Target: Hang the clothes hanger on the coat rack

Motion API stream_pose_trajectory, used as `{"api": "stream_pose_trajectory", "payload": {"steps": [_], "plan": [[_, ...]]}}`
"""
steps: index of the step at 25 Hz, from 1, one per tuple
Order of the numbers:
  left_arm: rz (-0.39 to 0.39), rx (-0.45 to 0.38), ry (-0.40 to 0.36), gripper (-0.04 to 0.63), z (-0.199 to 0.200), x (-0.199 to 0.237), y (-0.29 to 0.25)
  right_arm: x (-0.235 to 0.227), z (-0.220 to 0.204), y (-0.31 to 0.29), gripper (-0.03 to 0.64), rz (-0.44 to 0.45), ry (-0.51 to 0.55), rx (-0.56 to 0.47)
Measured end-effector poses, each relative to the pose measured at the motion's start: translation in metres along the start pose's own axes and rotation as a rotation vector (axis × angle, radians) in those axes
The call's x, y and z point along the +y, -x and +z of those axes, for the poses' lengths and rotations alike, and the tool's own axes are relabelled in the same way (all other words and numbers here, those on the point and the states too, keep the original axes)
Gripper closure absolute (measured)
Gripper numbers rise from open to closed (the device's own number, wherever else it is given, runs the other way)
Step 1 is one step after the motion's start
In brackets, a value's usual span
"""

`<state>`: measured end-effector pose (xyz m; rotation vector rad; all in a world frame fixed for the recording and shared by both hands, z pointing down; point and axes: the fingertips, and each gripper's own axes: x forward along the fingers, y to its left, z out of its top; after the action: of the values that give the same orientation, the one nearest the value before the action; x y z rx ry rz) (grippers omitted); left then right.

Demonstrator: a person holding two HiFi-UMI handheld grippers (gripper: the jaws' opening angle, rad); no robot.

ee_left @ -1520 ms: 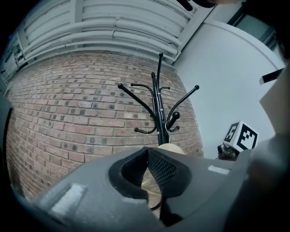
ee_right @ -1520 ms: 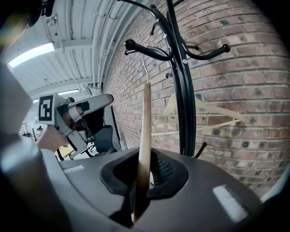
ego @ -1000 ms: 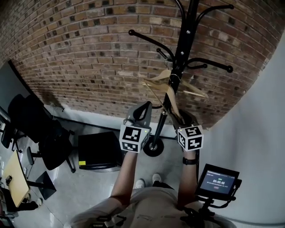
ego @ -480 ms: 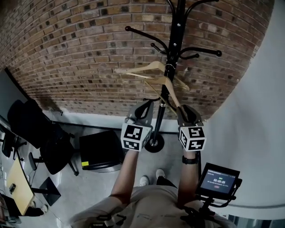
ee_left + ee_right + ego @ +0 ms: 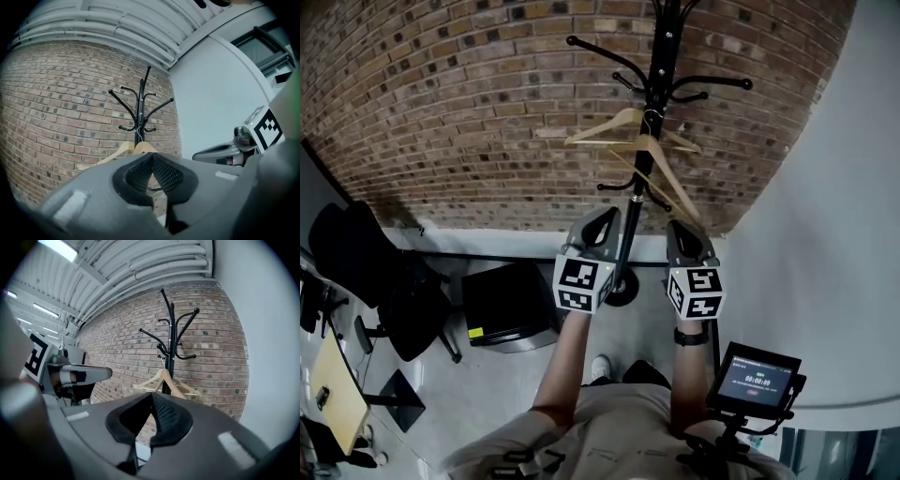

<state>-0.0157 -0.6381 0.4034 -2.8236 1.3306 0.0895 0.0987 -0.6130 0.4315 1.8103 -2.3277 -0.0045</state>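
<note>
Nearest, on the person's side of the coat rack (image 5: pixel 655 89) and to its right, a small screen on a black mount (image 5: pixel 756 379) glows beside the white wall (image 5: pixel 825 234). The two forearms of the person reach forward toward the rack.

The left gripper (image 5: pixel 606 219) and the right gripper (image 5: pixel 679 231) are side by side in front of the rack, one at each side of its pole, and neither touches it. The fingers (image 5: pixel 165 174) of the left gripper are pressed together and hold nothing. The fingers (image 5: pixel 165 417) of the right gripper are also fully closed, with nothing between them.

On the floor, left of the rack's round base (image 5: pixel 622 287), stands a black box (image 5: pixel 508 305). Farther left of the rack are black office chairs (image 5: pixel 380 272) and a small desk (image 5: pixel 328 394) with a wooden top.

A wooden clothes hanger (image 5: pixel 617 125) hangs on the rack, close against the pole and just below the upper pegs, with its arms about level. A second wooden hanger (image 5: pixel 664 176) hangs from about the same place. It is tilted, with its lower end pointing down toward the right gripper. Which peg carries each hook I cannot tell.

Behind the rack is the brick wall (image 5: pixel 469 112).
</note>
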Motion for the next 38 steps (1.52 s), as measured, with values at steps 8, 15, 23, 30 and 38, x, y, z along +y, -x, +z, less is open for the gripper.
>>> {"api": "stream_pose_trajectory", "payload": {"steps": [8,15,23,30,38], "plan": [[0.059,-0.027,-0.025,0.595,0.016,-0.027,0.064,0.032,0.012,0.06,0.617,0.03,0.0,-0.062],[0.12,-0.008,-0.002,0.595,0.0,-0.102,0.161,0.071,-0.004,0.181,0.617,0.065,-0.039,-0.11],[0.135,0.139,0.046,0.595,-0.037,-0.186,0.273,0.117,-0.063,0.296,0.617,0.099,-0.161,0.031],[0.039,0.028,-0.032,0.595,0.031,-0.208,0.278,0.124,0.004,0.328,0.617,0.051,-0.109,-0.115],[0.016,-0.041,-0.02,0.595,0.053,-0.185,0.282,0.14,0.034,0.319,0.617,0.014,-0.094,-0.171]]}}
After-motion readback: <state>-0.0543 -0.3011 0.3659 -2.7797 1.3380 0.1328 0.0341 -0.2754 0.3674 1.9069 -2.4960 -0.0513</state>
